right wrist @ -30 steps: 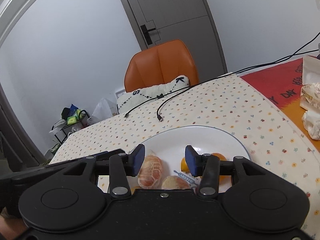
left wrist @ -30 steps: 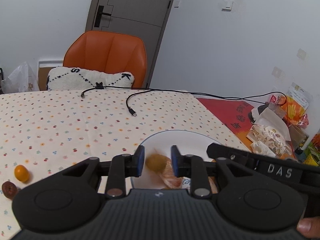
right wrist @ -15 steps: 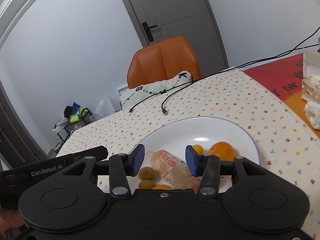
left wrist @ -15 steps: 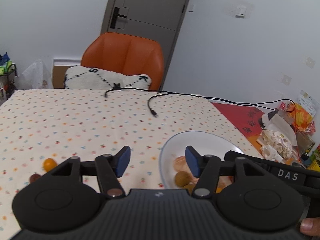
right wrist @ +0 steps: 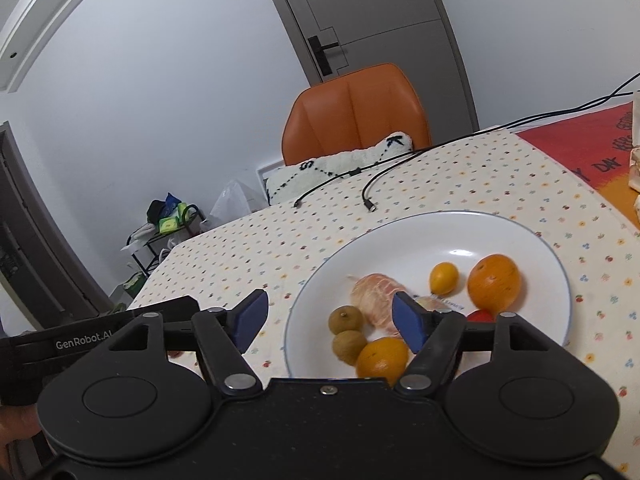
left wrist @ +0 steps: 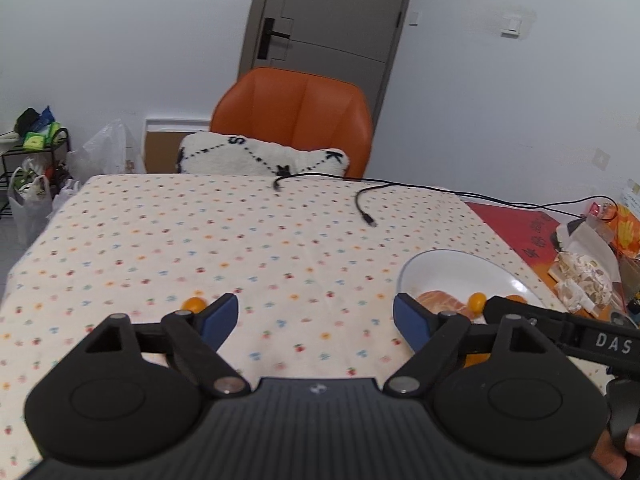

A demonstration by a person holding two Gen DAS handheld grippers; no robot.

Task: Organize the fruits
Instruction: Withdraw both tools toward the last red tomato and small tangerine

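A white plate (right wrist: 532,240) on the dotted tablecloth holds two brown longans (right wrist: 346,319), a peeled mandarin (right wrist: 376,294), a kumquat (right wrist: 443,277), two oranges (right wrist: 495,281) and something red, mostly hidden. My right gripper (right wrist: 328,322) hovers open over the plate's near left rim with nothing between its fingers. In the left wrist view the plate (left wrist: 448,266) lies at right, and a loose kumquat (left wrist: 193,303) rests on the cloth just behind the left fingertip. My left gripper (left wrist: 316,318) is wide open and holds nothing, left of the plate.
Two black cables (left wrist: 366,216) trail across the far side of the table. An orange chair (left wrist: 296,120) with a white cushion stands behind it. Snack packets (left wrist: 584,276) crowd a red mat at the right edge. Bags and a rack (left wrist: 32,168) stand left on the floor.
The left gripper let a brown longan go onto the plate, opened wide and swung left away from the plate. The right gripper also opened wider and drew back, so more fruit shows.
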